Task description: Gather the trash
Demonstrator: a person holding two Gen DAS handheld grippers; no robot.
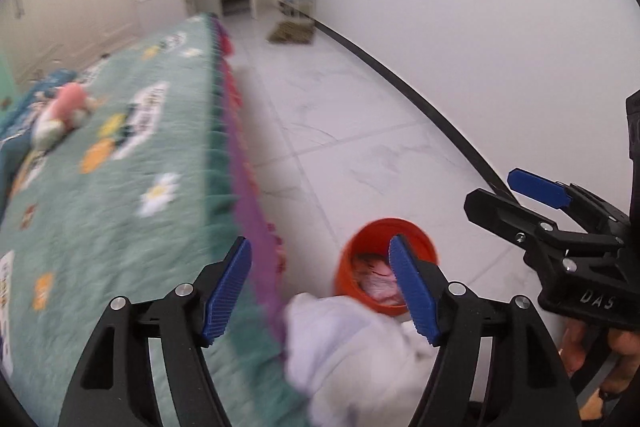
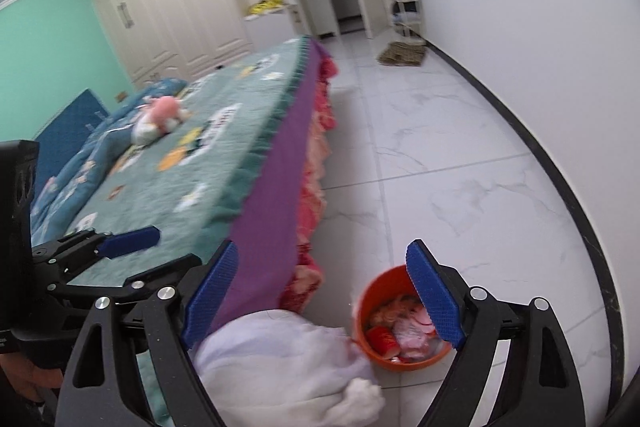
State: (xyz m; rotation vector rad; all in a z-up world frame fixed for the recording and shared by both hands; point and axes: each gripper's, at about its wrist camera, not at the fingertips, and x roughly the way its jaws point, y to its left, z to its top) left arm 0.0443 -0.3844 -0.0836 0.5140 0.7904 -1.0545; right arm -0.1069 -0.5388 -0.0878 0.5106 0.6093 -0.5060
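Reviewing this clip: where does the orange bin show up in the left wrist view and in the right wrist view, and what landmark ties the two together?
Left wrist view: orange bin sits low, right of centre, on the floor, partly behind the gripper's right-hand finger.
Right wrist view: orange bin sits lower right of centre, also partly behind the right-hand finger.
Shared landmark: the white bundle beside the bin, at the bed's edge.
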